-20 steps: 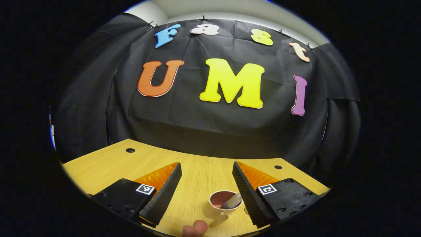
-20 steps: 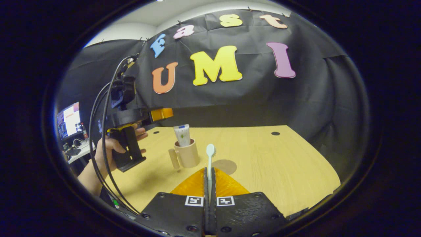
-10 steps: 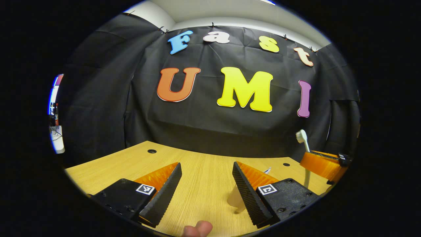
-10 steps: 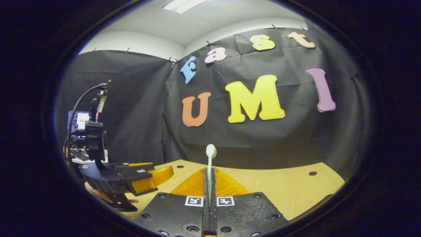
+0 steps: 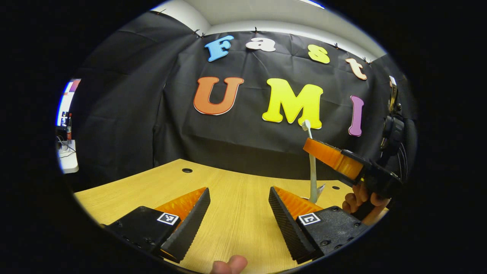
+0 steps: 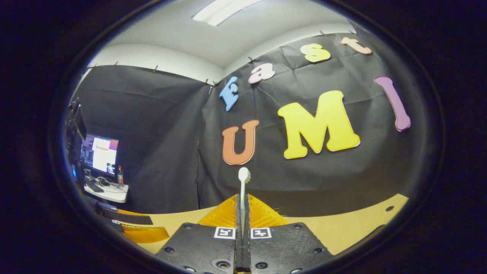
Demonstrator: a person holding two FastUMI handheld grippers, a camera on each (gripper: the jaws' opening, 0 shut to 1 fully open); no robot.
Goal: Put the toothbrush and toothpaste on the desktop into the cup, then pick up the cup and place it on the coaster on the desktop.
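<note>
Toothbrush delivery looks like the step in hand. Left gripper (image 5: 239,220) hovers over the desk (image 5: 236,190) with fingers spread, holding nothing. To its right, the toothbrush (image 5: 312,167) stands head-up, pinched between the pressed-together fingers of the right gripper (image 5: 331,158) (a hand (image 5: 359,201) grips its handle). In the right gripper view the brush head rises above the fingers. Next, I judge, the handle must be lowered into the cup. Cup, toothpaste and coaster are hard to make out; a pale tip beside the toothbrush's foot can't be identified.
</note>
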